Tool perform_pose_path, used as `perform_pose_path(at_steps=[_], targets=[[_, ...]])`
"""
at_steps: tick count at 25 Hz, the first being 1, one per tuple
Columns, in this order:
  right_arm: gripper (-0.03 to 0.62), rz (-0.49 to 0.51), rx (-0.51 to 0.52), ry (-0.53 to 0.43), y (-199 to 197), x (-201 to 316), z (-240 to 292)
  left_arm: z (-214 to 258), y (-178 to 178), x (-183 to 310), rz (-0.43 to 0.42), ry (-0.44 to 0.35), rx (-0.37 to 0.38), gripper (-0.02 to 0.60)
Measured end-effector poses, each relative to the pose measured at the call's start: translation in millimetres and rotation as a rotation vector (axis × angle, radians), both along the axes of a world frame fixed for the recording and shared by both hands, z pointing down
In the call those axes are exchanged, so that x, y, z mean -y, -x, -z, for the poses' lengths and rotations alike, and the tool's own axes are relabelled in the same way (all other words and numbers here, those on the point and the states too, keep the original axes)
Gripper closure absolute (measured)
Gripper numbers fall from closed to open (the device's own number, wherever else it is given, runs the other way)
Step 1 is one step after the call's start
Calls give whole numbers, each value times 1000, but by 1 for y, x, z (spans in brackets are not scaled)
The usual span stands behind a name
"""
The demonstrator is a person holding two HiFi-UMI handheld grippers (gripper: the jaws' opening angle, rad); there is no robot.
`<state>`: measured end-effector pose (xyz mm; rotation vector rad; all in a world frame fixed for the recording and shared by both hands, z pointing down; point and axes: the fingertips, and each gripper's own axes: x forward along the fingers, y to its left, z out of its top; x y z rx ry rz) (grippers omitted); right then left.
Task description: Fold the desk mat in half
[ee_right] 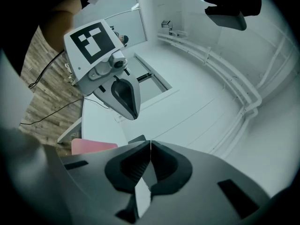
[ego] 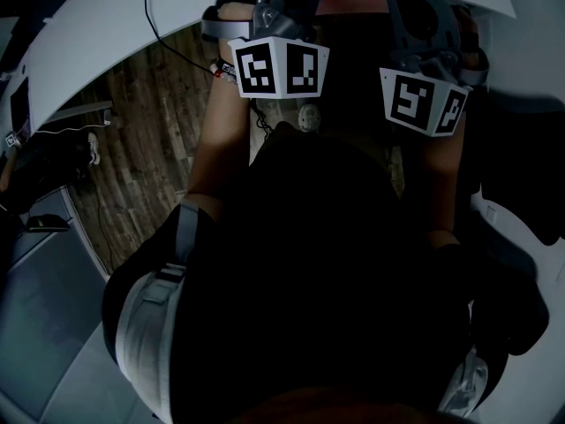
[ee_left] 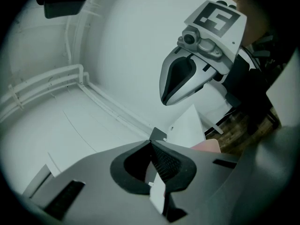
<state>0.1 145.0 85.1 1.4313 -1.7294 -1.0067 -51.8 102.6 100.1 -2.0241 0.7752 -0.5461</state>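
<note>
Both grippers are held up close to the person's chest, side by side. In the head view only their marker cubes show, the left cube (ego: 278, 64) and the right cube (ego: 424, 102), and the jaws are hidden. My left gripper (ee_left: 151, 142) is shut with nothing between its pads. My right gripper (ee_right: 150, 142) is likewise shut and empty. Each gripper view shows the other gripper: the right one (ee_left: 187, 74) and the left one (ee_right: 112, 88). A small pink patch (ee_left: 208, 146) (ee_right: 91, 146) peeks over the jaw housing; I cannot tell whether it is the desk mat.
A white table (ee_right: 101, 118) stands ahead on a wooden floor (ego: 150, 140), with a black cable (ego: 168, 42) trailing across the planks. White walls with pipe runs (ee_left: 51, 81) fill the background. The person's dark clothing (ego: 327, 272) covers most of the head view.
</note>
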Motion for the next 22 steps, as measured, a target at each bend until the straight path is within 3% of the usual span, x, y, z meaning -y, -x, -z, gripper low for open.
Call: perform_pose_path(at_steps=[13, 22], targets=[[563, 5, -8, 49, 8, 34, -23, -28, 3, 29, -13, 47, 13, 569], [562, -11, 36, 78, -14, 44, -53, -56, -15, 39, 7, 95, 49, 569]])
